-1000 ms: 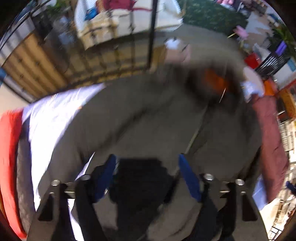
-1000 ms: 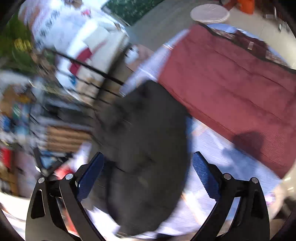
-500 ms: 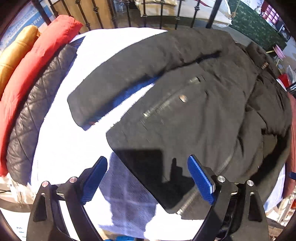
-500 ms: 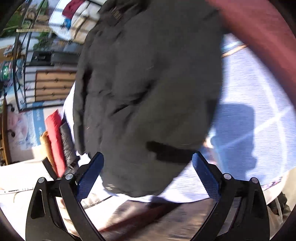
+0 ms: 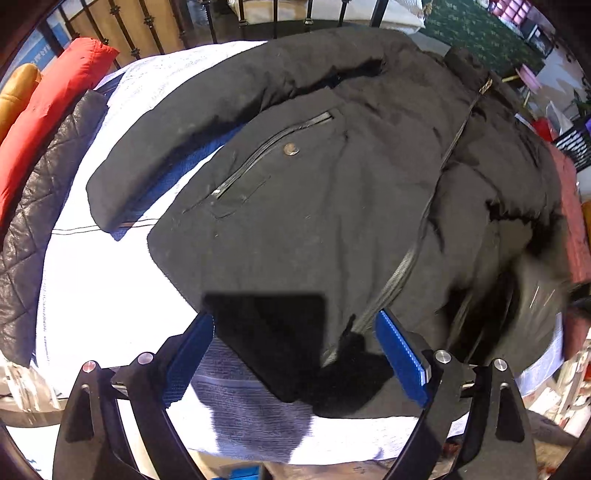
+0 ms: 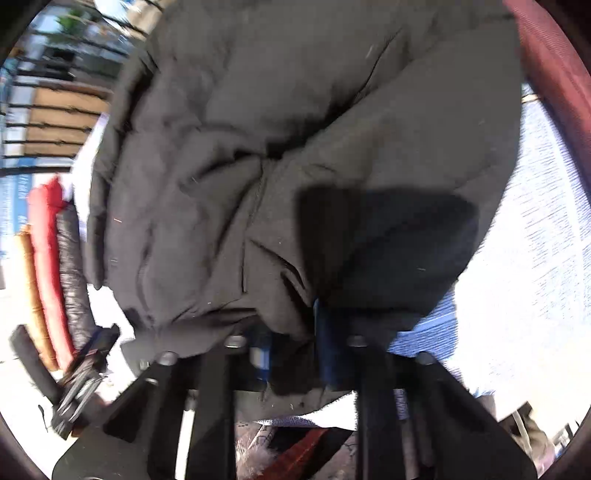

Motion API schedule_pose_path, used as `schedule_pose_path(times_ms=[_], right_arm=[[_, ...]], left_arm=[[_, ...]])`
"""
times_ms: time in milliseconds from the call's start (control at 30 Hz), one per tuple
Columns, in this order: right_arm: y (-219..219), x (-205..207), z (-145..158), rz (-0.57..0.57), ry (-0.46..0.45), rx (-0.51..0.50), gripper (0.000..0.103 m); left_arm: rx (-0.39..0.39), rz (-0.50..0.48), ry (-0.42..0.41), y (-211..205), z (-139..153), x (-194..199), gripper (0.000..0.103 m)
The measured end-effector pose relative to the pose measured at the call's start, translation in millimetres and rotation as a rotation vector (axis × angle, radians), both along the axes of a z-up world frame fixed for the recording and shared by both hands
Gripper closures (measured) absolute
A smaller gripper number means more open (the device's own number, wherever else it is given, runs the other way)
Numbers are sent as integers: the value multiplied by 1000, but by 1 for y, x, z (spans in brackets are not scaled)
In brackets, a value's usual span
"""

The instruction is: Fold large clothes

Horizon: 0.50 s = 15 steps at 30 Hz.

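A large black jacket [image 5: 314, 192] lies spread front-up on a white and blue sheet [image 5: 110, 295], one sleeve stretched out to the left. My left gripper [image 5: 295, 354] points down at the jacket's near hem corner. It is open, and the hem lies between its blue pads [image 5: 192, 354] untouched. In the right wrist view the jacket [image 6: 295, 129] fills the frame. My right gripper [image 6: 291, 350] is closing, and a bunched fold of the jacket's edge is pinched between its blue pads [image 6: 325, 332].
A red jacket [image 5: 48, 110], an orange one [image 5: 14, 88] and a black quilted one [image 5: 33, 206] lie stacked along the left. A dark metal rail [image 5: 147, 29] runs behind. A dark red blanket [image 6: 554, 74] lies to the right.
Both grippers came down close to the jacket. The right jaws went from wide open to pinched on the jacket's edge. The left jaws stayed wide and now straddle the hem corner.
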State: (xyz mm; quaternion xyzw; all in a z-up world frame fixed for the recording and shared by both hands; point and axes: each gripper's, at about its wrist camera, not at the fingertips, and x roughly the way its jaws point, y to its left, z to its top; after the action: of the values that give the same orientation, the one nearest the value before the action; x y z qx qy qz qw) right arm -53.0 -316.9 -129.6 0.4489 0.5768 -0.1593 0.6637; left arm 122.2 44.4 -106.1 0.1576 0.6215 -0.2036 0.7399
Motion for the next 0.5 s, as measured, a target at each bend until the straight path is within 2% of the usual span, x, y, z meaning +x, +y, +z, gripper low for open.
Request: schedule_pose_path(times_ms=[33, 133, 233, 333, 400, 500], right_arm=[[-11, -10, 13, -32, -38, -15, 89], [-64, -68, 69, -184, -117, -200, 90], [-120, -146, 99, -390, -126, -257, 90], [-165, -220, 108, -592, -72, -256, 90], [-186, -253, 108, -677, -35, -259, 89], [-198, -291, 100, -804, 93, -246, 79]], left_arm=[[15, -5, -5, 2, -1, 1, 16], [27, -11, -4, 6, -4, 6, 16], [29, -13, 5, 6, -6, 13, 16], [27, -20, 1, 2, -7, 20, 16], [20, -23, 3, -2, -7, 26, 16], [14, -25, 12, -4, -9, 33, 16]])
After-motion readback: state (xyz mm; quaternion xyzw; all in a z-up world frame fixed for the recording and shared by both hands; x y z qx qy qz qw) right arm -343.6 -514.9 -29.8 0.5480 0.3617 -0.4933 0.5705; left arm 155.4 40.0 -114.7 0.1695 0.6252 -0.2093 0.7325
